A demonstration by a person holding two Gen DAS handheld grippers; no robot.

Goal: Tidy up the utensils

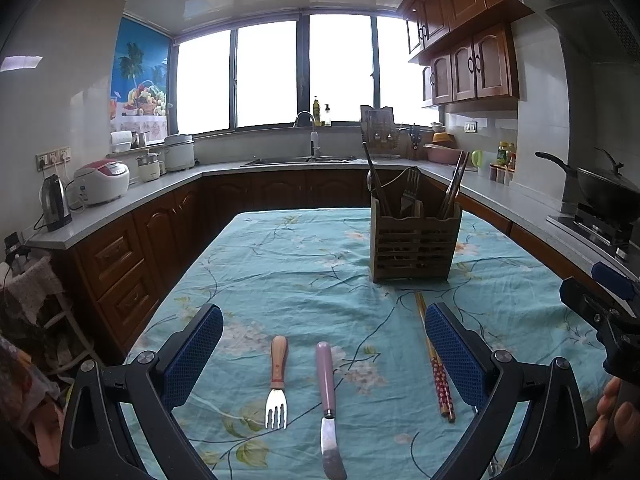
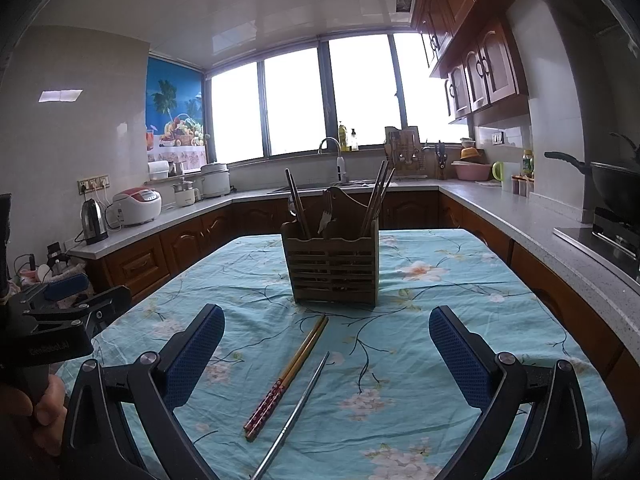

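A slatted wooden utensil holder (image 1: pixel 414 240) (image 2: pixel 333 266) stands on the floral blue tablecloth (image 1: pixel 304 276), with several utensils upright in it. In the left wrist view a wooden-handled fork (image 1: pixel 277 382), a pink-handled knife (image 1: pixel 329 408) and red-ended chopsticks (image 1: pixel 435 360) lie flat in front of it. My left gripper (image 1: pixel 324 348) is open and empty above the fork and knife. In the right wrist view the chopsticks (image 2: pixel 288 376) and metal chopsticks (image 2: pixel 298 412) lie between the fingers of my right gripper (image 2: pixel 326 352), which is open and empty.
Kitchen counters ring the table: kettle (image 1: pixel 55 202) and rice cooker (image 1: pixel 105 181) on the left, sink (image 1: pixel 304 158) at the back, wok on the stove (image 1: pixel 600 192) at the right. The other gripper shows at each view's edge.
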